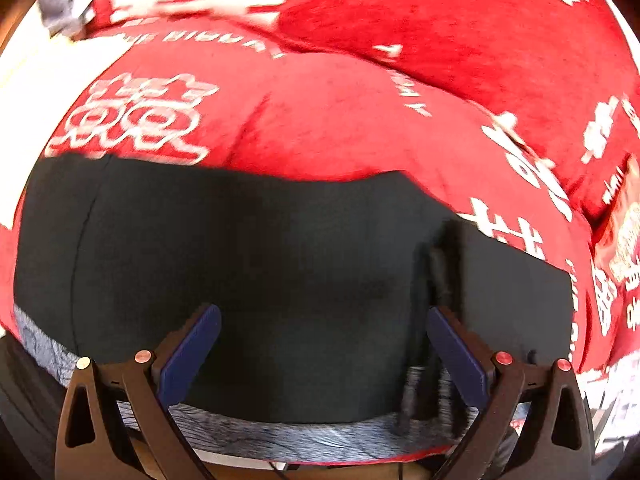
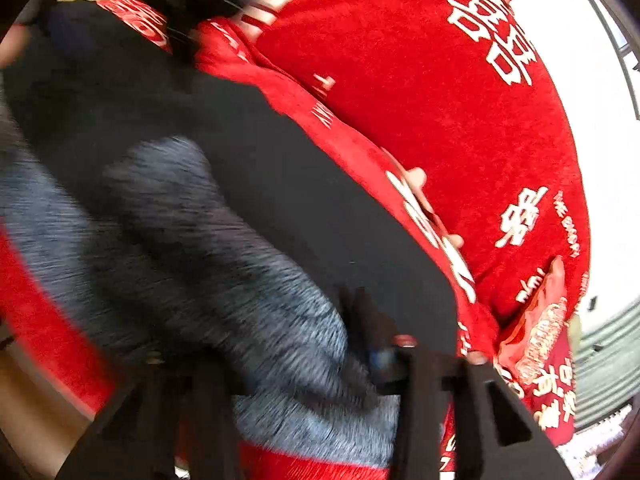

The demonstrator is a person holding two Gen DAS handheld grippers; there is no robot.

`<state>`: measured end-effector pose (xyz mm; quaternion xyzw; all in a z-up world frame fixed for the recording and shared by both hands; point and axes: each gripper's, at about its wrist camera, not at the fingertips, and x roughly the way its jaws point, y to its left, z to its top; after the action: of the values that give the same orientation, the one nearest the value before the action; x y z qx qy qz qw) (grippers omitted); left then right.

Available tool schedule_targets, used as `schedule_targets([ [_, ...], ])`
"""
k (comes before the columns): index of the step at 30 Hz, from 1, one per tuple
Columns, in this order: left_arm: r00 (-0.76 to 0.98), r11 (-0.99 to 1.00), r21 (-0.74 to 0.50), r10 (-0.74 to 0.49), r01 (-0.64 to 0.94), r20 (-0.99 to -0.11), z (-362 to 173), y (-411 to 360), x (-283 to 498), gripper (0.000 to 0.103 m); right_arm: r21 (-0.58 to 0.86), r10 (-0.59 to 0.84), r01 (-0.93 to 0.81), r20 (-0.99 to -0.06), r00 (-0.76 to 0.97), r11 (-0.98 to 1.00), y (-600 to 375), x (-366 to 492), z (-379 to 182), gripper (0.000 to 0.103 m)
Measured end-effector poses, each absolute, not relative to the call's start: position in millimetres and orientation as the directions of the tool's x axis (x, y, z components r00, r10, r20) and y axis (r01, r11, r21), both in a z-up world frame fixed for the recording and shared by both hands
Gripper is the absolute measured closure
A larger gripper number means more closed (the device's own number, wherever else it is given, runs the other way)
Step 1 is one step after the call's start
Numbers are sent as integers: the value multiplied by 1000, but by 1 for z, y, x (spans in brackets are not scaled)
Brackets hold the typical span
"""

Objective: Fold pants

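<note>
The black pants (image 1: 280, 260) lie folded flat on a red bedspread (image 1: 320, 120), their grey heathered waistband (image 1: 320, 440) along the near edge. My left gripper (image 1: 323, 312) hovers over them, pointing steeply down. Its blue pads (image 1: 200, 344) stand wide apart with nothing pinched between them, so it is open. The right wrist view is blurred. There the black pants (image 2: 280, 184) run diagonally, and bunched grey waistband fabric (image 2: 208, 264) lies across my right gripper (image 2: 276, 352). Its right finger (image 2: 400, 348) shows and the left one is hidden under the cloth. The jaws stand apart and the fabric hangs loose.
The red bedspread (image 2: 440, 120) carries white characters and bulges in soft folds behind the pants. A red printed packet (image 2: 536, 336) lies at the bed's right edge, with a grey ribbed surface (image 2: 608, 360) beyond it. Pale wood (image 2: 32, 392) shows at the near edge.
</note>
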<state>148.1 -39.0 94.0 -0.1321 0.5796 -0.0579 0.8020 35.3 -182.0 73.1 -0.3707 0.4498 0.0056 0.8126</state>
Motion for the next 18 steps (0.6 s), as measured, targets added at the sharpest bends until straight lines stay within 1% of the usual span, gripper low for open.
schedule_targets([
  [2, 332, 964, -267, -250, -6, -909, 101, -50, 150, 0, -559, -271, -375, -757, 595, 740, -182, 21, 87, 45],
  [5, 350, 973, -218, -232, 78, -908, 106, -70, 145, 0, -395, -140, -385, -827, 545, 834, -204, 3, 111, 41],
  [6, 346, 975, -201, -223, 98, -911, 105, -76, 143, 0, -325, -96, -355, -841, 533, 876, -219, 2, 122, 40],
  [7, 342, 977, -186, -212, 108, -916, 103, -80, 142, 0, -250, -61, -290, -844, 532, 924, -242, 4, 135, 38],
  [9, 320, 983, -120, -159, 139, -934, 93, -90, 137, 0, -160, -38, -181, -841, 540, 970, -274, 11, 145, 32],
  [10, 313, 983, -101, -145, 151, -939, 90, -93, 135, 0, -110, -32, -113, -840, 541, 988, -294, 16, 146, 32],
  [11, 312, 982, -90, -139, 166, -940, 86, -95, 130, 0, -69, -32, -51, -851, 524, 996, -313, 21, 140, 32],
  [13, 314, 981, -86, -138, 174, -939, 84, -94, 122, 0, -1, 1, -3, -899, 438, 1000, -333, 29, 117, 32],
  [15, 299, 979, -98, -149, 181, -942, 81, -91, 118, 0, 32, 26, 10, -934, 357, 999, -340, 30, 91, 32],
  [16, 293, 978, -106, -157, 182, -943, 79, -90, 116, 0, 20, 16, 6, -946, 325, 1000, -340, 30, 81, 32],
  [18, 294, 976, -122, -171, 180, -940, 78, -87, 114, 0, -19, -16, -7, -940, 342, 1000, -332, 28, 87, 32],
])
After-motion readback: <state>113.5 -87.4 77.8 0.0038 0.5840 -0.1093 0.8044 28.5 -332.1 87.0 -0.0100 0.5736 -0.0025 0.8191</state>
